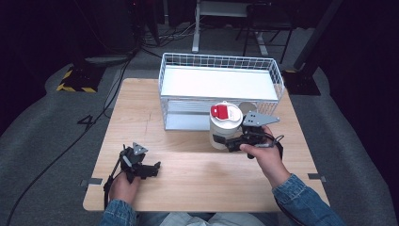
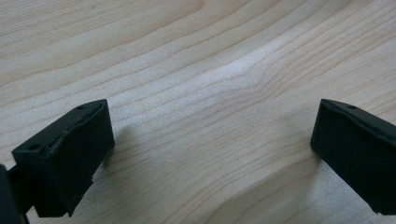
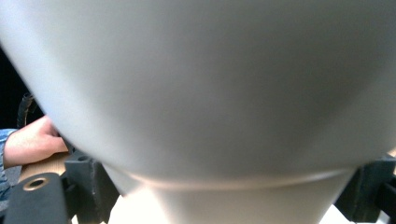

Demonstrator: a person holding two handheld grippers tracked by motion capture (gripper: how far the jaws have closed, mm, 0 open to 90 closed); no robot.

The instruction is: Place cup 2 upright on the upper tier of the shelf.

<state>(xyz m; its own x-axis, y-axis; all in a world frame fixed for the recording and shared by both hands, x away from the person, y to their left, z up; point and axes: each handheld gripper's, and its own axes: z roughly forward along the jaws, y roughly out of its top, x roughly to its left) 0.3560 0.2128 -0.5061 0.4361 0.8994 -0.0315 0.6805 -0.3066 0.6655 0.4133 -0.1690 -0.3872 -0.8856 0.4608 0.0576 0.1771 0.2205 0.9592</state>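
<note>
Holding the white canister (image 1: 225, 127) upright in your right gripper (image 1: 234, 142), jaws clamped on its lower side, you are carrying it just in front of the wire basket (image 1: 277, 77) — while your left gripper (image 1: 151, 169) is resting on the desk (image 1: 188, 183), jaws apart and empty.

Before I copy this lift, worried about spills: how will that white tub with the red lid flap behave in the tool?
The white tub looks rigid, so it probably won't crush. Its smooth round wall may slip or twist. Tall and upright, it could tip if bumped.
</note>
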